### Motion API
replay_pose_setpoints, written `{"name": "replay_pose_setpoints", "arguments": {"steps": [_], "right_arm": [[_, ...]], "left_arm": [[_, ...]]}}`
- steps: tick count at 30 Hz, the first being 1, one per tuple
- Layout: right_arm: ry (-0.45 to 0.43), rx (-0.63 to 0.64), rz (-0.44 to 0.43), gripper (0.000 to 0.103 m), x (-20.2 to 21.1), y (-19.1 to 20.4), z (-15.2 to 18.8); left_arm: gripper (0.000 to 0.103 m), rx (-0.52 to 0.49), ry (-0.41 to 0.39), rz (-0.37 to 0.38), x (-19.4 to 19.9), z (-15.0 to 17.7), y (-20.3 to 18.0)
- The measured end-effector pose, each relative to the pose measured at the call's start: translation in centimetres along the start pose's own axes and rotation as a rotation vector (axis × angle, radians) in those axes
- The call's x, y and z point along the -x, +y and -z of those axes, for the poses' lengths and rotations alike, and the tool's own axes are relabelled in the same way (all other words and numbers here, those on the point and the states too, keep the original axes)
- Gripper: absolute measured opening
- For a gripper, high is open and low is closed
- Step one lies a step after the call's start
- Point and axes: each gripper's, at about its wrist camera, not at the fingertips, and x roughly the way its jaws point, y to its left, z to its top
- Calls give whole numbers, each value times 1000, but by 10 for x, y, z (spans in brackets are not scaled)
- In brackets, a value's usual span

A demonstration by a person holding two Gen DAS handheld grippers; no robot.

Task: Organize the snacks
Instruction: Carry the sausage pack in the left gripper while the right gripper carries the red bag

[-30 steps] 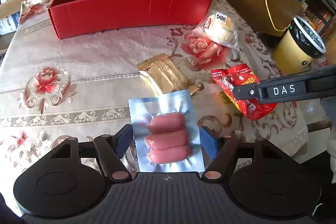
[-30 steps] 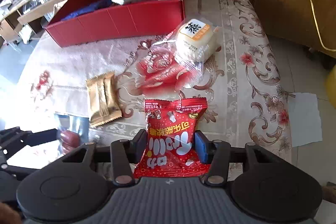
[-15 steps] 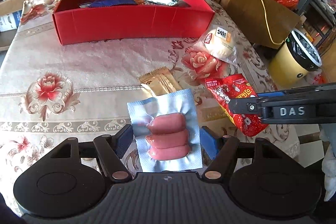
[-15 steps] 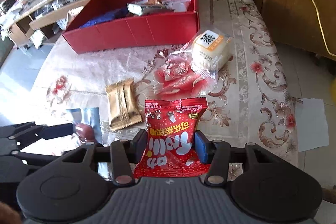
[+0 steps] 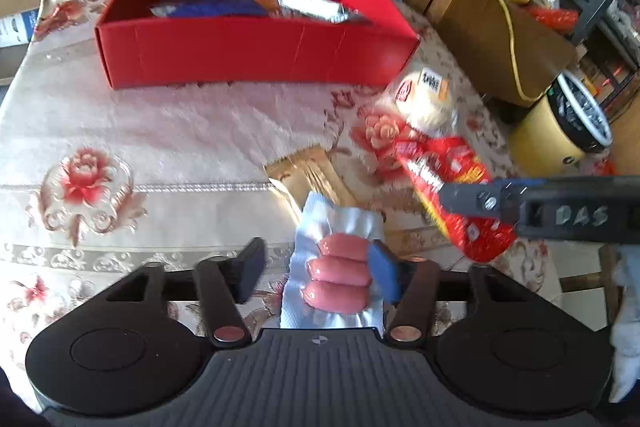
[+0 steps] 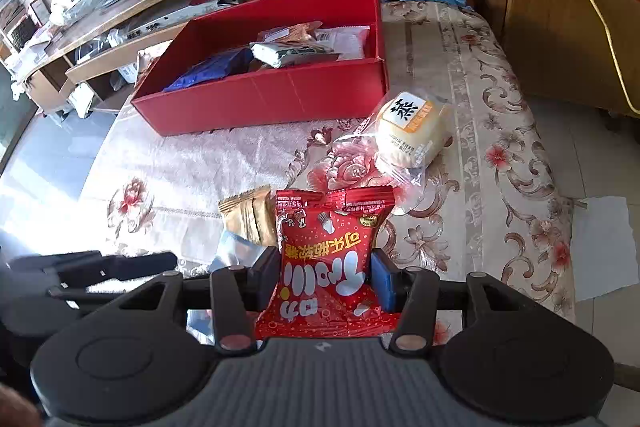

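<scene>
My left gripper point(image 5: 320, 267) holds a blue pack of three pink sausages point(image 5: 338, 273), lifted above the table; the pack leans against the right finger, with a gap to the left finger. My right gripper point(image 6: 324, 277) is shut on a red candy bag point(image 6: 330, 267), also seen from the side in the left wrist view point(image 5: 452, 187). The red box point(image 5: 256, 55) point(image 6: 264, 99) stands at the far side and holds several snacks. A gold wafer pack point(image 5: 310, 175) point(image 6: 252, 217) and a wrapped white bun point(image 5: 426, 101) point(image 6: 412, 133) lie on the flowered tablecloth.
The table's right edge drops to the floor, where a yellow bin point(image 5: 560, 131) and a cardboard box point(image 5: 492, 39) stand. A white paper point(image 6: 600, 247) lies on the floor. A wooden shelf unit point(image 6: 120, 7) runs behind the table.
Both grippers have risen and moved toward the red box. The sausage pack has tilted and shifted against the left gripper's right finger. The right gripper keeps its hold on the candy bag.
</scene>
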Motion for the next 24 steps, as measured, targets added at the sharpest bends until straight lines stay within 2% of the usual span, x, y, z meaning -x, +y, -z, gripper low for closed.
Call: {"name": "replay_pose_setpoints", "arguments": {"steps": [3, 9, 10, 12, 14, 19, 24], "right_arm": [[-16, -17, -2, 48, 3, -6, -1], [-20, -48, -7, 48, 7, -19, 0], [-21, -47, -10, 48, 8, -19, 0], [-22, -44, -13, 48, 8, -19, -1], [-23, -43, -13, 48, 8, -18, -1], [-33, -32, -19, 48, 11, -13, -1], [-48, -25, -19, 48, 15, -9, 0]], "left_arm": [[85, -23, 20, 5, -11, -2, -10], [89, -104, 53, -55, -39, -2, -27], [88, -127, 48, -71, -39, -1, -31], [79, -181, 45, -111, -38, 4, -35], [73, -174, 40, -112, -34, 6, -32], [73, -132, 37, -95, -23, 6, -20], [73, -81, -9, -62, 1, 1, -11]]}}
